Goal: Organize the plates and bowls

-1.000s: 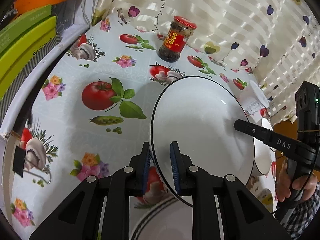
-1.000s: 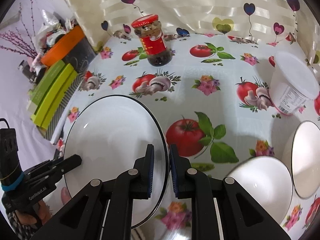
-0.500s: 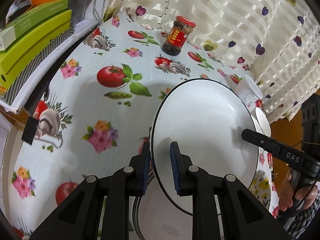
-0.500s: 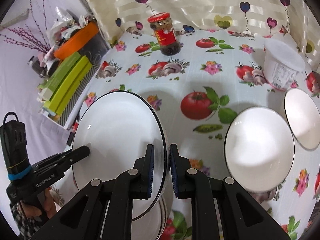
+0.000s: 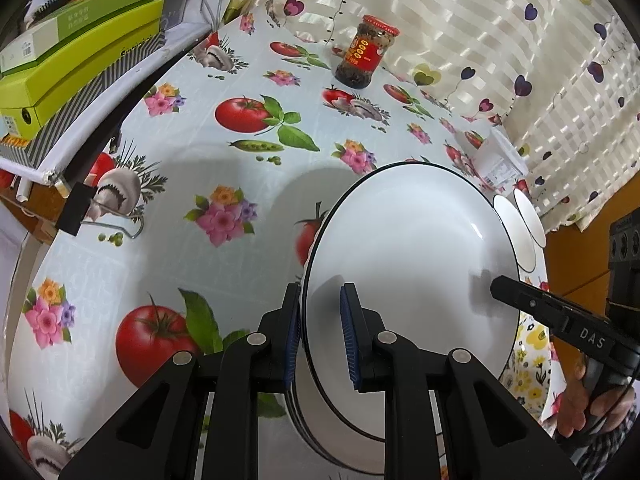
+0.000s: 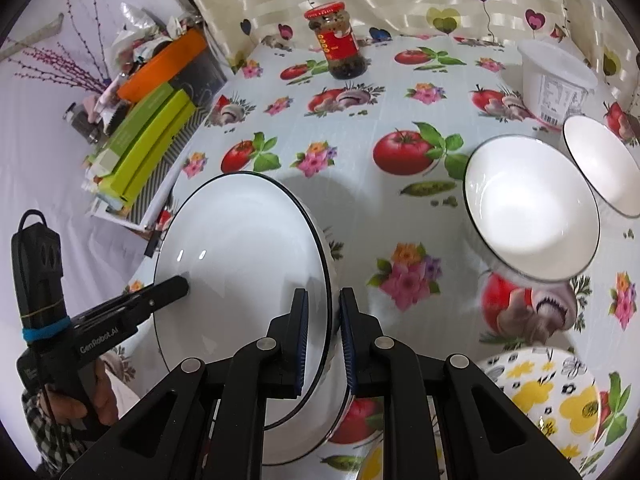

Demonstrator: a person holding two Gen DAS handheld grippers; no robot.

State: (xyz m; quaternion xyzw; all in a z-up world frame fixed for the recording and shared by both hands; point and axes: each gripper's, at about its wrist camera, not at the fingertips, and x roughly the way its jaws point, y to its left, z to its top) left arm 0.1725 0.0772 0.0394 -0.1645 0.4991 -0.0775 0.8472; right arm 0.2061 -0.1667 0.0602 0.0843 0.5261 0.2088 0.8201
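A white plate [image 5: 412, 256] with a thin black rim hangs tilted over the tablecloth, gripped at two opposite edges. My left gripper [image 5: 320, 304] is shut on its left rim, blue pads on either side. My right gripper [image 6: 324, 304] is shut on the opposite rim of the plate [image 6: 240, 248]. Each gripper shows in the other's view: the right gripper [image 5: 496, 282] and the left gripper [image 6: 182, 282], both hand-held. Right under the held plate lies a stack of similar plates [image 5: 316, 420], its edge [image 6: 316, 432] also showing. Two white bowls [image 6: 528, 208] [image 6: 604, 164] stand to the right.
At the back of the table stand a red-lidded jar [image 6: 340, 44] and a white lidded tub [image 6: 556, 80]. A yellow-flowered dish [image 6: 540, 392] sits at the near right. Green and orange boxes [image 6: 148, 140] are piled beside the table's left edge. A binder clip [image 5: 76, 208] holds the cloth there.
Both grippers have carried the plate toward the near side of the table. The jar has receded, and the plate now hangs over the stack of plates. Both grips are unchanged.
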